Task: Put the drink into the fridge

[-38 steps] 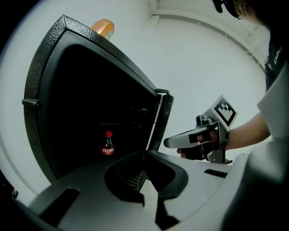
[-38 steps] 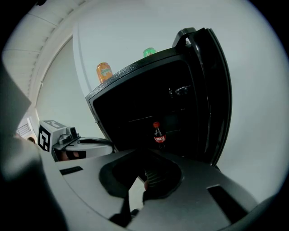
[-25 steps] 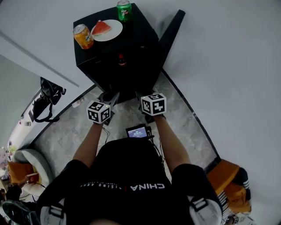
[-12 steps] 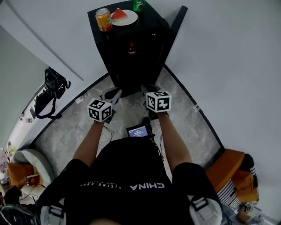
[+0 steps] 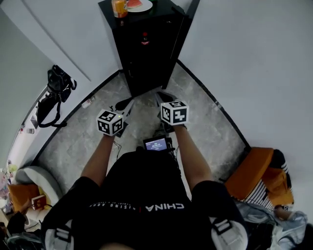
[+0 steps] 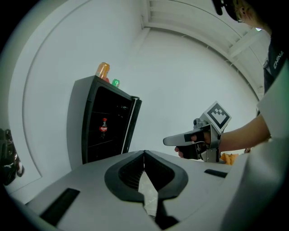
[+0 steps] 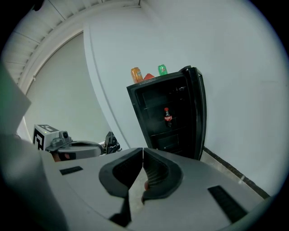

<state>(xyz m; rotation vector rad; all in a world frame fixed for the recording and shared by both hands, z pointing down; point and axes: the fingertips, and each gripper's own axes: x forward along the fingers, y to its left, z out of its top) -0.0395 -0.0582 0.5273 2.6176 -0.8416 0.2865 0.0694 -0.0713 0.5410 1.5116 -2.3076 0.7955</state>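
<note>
A black fridge (image 5: 146,53) stands in the corner with its door (image 5: 182,29) swung open to the right. On a shelf inside stands a dark drink bottle (image 5: 145,38) with a red label, also in view as the bottle (image 6: 104,127) and the bottle (image 7: 167,116). Both grippers hover over the floor well short of the fridge, side by side. My left gripper (image 5: 123,104) is shut and holds nothing, its jaw tips meeting (image 6: 144,152). My right gripper (image 5: 161,96) is likewise shut and empty (image 7: 142,150).
On the fridge top are an orange can (image 5: 119,7), a green can (image 7: 162,69) and a plate (image 5: 142,6) with a watermelon slice. A black bag (image 5: 54,90) lies against the left wall. An orange seat (image 5: 252,171) with a person is at the right.
Both grippers and the camera have drawn back from the fridge, which has slid toward the top of the head view. The jaws have stayed shut.
</note>
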